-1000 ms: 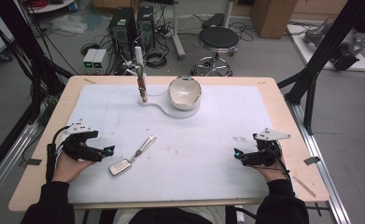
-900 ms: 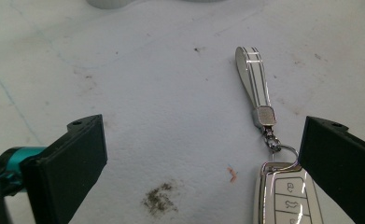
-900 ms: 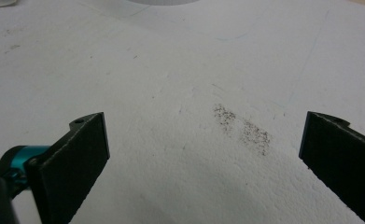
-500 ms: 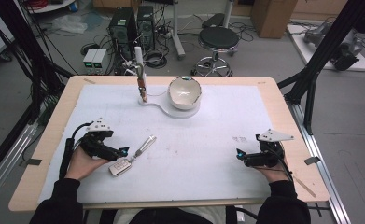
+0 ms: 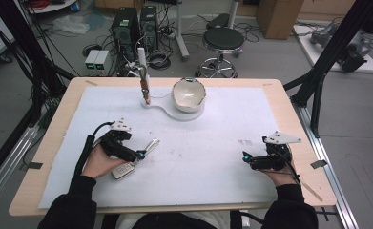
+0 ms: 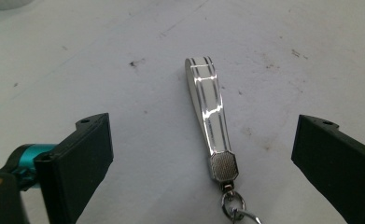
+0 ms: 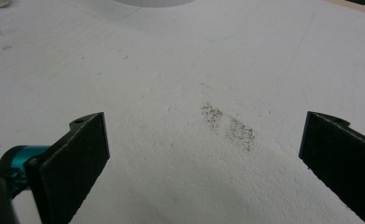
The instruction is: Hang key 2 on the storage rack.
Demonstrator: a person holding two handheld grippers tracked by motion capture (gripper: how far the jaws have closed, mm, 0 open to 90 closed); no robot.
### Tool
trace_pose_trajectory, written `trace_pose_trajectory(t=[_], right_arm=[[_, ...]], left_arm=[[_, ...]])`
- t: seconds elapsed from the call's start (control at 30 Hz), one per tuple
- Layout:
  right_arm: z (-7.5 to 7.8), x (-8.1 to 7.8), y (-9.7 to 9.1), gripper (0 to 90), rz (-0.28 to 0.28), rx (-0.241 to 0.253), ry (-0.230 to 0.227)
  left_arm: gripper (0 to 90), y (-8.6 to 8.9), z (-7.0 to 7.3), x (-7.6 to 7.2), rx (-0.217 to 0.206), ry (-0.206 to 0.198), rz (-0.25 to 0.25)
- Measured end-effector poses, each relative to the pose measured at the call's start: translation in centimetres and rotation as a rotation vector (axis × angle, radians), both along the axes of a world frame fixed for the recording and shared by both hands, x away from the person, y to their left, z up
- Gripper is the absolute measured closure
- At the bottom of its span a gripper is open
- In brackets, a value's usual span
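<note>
A shiny metal key strap [image 6: 210, 112] with a ring at its near end lies flat on the white mat [image 5: 208, 143]. In the high view the strap [image 5: 150, 144] runs from a pale key fob [image 5: 122, 171] toward the upper right. My left gripper [image 5: 140, 153] hovers low over that keychain. Its jaws stand wide on either side of the strap, which lies between them untouched, and they have just been closing slightly; the left gripper [image 6: 203, 128] is open. Far to the right, my right gripper [image 5: 246, 157] rests open over bare mat, and nothing is between the jaws of the right gripper [image 7: 203, 123].
At the back of the mat a white bowl [image 5: 189, 93] sits tilted on a white base [image 5: 174, 113], with an upright pen-like tool [image 5: 143, 86] at the base's left end. A faint dark smudge [image 7: 229, 126] marks the mat ahead of the right gripper.
My left hand has slid rightward across the mat, from the table's left edge to the keychain, and now covers part of the fob. The right hand has stayed put.
</note>
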State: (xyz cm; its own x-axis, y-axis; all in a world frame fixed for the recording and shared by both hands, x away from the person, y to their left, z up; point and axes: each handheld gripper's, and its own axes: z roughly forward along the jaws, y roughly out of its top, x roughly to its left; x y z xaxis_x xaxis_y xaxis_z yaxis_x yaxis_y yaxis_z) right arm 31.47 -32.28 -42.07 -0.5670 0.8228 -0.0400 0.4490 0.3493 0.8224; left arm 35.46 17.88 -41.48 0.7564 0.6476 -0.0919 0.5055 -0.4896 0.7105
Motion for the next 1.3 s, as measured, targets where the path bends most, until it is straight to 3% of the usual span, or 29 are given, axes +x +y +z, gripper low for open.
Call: trace_pose_trajectory(t=[0.23,0.73,0.83,0.97,1.17,1.23,1.3], right_arm=[[0.0,0.2,-0.1,0.6,0.001,0.008,-0.002],[0.0,0.4,-0.1,0.6,0.005,0.013,-0.005],[0.0,0.4,-0.1,0.6,0.005,0.014,-0.005],[0.1,0.3,-0.2,0.6,0.006,0.020,-0.008],[0.1,0.3,-0.2,0.6,0.006,0.027,-0.011],[0.1,0.3,-0.2,0.6,0.009,0.026,-0.008],[0.1,0.3,-0.2,0.6,0.009,0.027,-0.006]], left_arm=[[7.0,-1.8,-0.7,1.4,0.048,0.049,-0.016],[19.4,-3.0,-1.3,2.4,0.093,0.048,0.021],[20.6,-3.9,-1.2,2.7,0.120,0.055,0.010],[22.3,-4.6,-0.9,3.0,0.116,0.061,-0.009],[32.4,-4.8,-1.4,3.2,0.157,0.079,0.001],[46.0,-4.8,-1.4,3.1,0.174,0.064,0.024],[48.8,-4.5,-1.3,3.3,0.160,0.076,0.047]])
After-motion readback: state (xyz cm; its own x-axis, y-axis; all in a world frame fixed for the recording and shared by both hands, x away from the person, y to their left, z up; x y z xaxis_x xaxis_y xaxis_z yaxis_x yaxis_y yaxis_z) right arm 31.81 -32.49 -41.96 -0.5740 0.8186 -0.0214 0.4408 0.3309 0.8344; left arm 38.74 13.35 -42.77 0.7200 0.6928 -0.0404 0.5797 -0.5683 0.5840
